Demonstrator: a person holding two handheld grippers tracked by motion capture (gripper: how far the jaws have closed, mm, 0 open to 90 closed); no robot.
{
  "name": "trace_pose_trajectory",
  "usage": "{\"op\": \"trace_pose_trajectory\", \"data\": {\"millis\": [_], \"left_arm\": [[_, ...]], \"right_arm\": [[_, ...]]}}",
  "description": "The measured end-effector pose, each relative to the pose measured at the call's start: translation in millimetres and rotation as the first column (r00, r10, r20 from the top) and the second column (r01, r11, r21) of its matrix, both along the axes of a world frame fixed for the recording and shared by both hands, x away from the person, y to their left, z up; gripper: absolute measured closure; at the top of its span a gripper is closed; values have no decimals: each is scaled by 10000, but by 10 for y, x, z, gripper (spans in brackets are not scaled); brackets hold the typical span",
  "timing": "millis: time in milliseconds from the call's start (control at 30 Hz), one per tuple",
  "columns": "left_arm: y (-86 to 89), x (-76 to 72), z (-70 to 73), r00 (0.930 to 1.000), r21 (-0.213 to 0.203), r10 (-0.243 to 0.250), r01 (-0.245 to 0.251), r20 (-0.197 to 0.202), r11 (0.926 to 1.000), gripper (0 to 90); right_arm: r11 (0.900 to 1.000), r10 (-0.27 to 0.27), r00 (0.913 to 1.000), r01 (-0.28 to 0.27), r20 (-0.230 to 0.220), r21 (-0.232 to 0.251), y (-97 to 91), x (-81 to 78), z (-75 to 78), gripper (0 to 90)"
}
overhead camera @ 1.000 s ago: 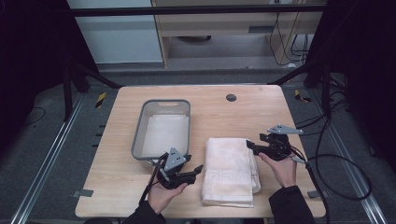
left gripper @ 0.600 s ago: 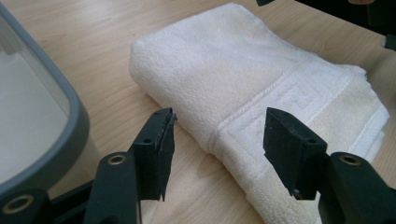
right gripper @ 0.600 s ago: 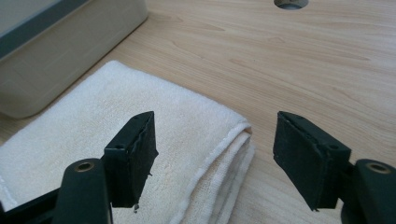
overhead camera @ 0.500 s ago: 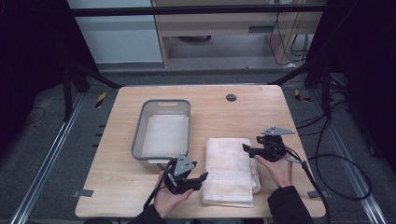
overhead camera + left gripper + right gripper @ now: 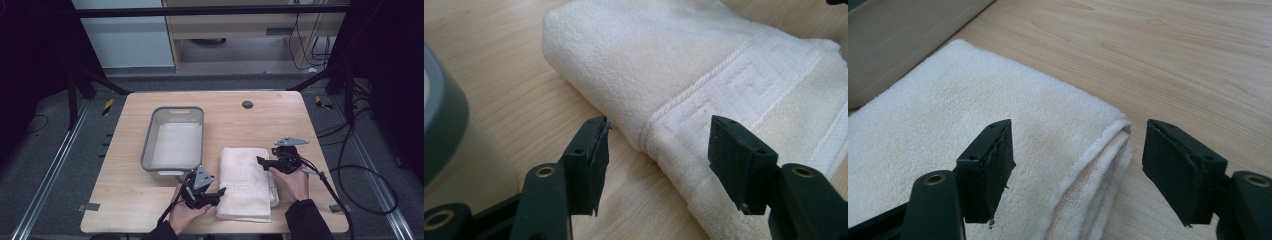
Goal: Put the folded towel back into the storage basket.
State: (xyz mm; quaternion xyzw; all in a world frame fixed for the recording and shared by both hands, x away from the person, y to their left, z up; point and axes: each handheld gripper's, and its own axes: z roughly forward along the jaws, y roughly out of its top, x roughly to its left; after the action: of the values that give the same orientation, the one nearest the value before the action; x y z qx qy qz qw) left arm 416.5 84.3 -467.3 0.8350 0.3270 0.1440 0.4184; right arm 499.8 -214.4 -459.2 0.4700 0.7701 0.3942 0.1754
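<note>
1. In the high view the left tool [image 5: 220, 191] sits at the folded towel [image 5: 248, 182]'s near left edge, too small there to tell if a pad touches the cloth.
2. The person is cut off by the bottom edge, just hands and dark sleeves poking in.
3. Left gripper view: the grey bin [image 5: 444, 145] is a blurry slab chopped by the left edge, and the towel [image 5: 704, 75] runs off the right.
4. Right gripper view: the towel [image 5: 948, 125] runs off the left and bottom, and the bin's wall [image 5: 903, 35] in the upper left is cropped.
</note>
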Motion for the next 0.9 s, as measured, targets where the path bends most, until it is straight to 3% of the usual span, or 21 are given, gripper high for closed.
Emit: {"op": "trace_pose_trajectory", "data": {"millis": [700,900], "left_arm": [[-126,97,-216,9980,482,-82,112,-620,9988,354],[-150,109,-249,9970,570,-102,146,-768,9983,375]], "right_arm": [[9992,150,9983,-170,-564,-353,89,72,-179,309],[9999,-42,9960,51,-891,97,48,83,-230,313]]}}
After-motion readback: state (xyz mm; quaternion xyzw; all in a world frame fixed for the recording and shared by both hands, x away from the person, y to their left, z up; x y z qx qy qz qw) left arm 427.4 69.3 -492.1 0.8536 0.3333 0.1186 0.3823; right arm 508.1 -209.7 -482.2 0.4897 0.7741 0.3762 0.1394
